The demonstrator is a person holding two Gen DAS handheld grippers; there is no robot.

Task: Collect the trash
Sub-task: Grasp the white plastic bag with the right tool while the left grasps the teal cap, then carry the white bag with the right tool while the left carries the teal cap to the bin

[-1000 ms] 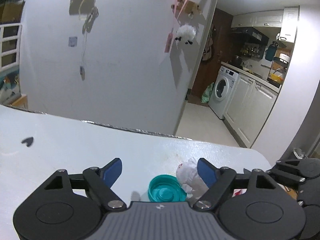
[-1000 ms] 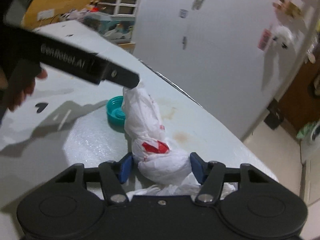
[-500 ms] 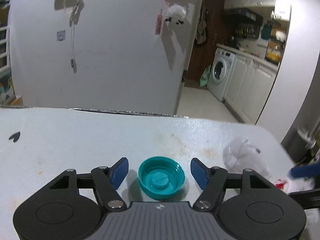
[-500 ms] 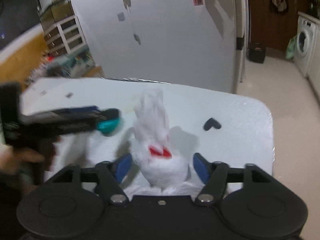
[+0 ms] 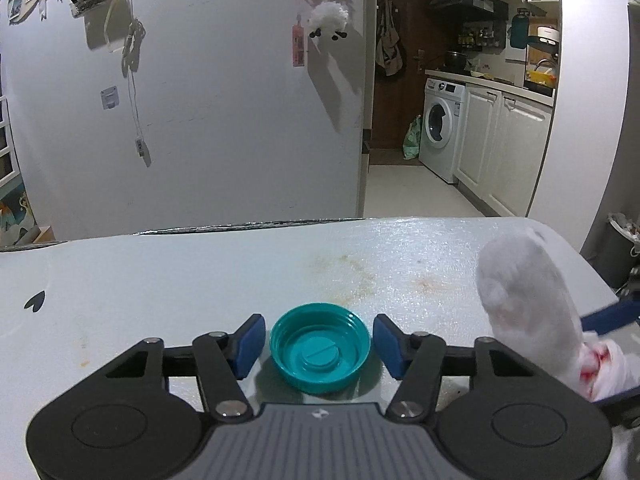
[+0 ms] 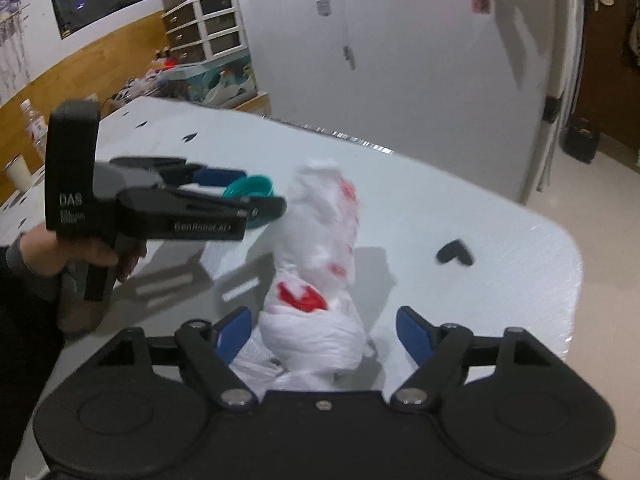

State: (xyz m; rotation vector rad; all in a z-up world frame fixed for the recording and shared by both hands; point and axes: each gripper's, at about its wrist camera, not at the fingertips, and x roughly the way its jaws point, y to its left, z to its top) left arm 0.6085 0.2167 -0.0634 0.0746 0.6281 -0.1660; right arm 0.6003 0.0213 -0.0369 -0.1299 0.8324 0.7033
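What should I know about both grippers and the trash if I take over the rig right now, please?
Left gripper: its jaws have just been closing around the teal cap on the table, pads not yet touching it.
Right gripper: open around the knotted white bag, a gap at each pad, the bag not gripped.
Done: both grippers lined up on trash.
Left: grip the cap, grip the bag, carry both off. A bin stands beyond the table's corner.
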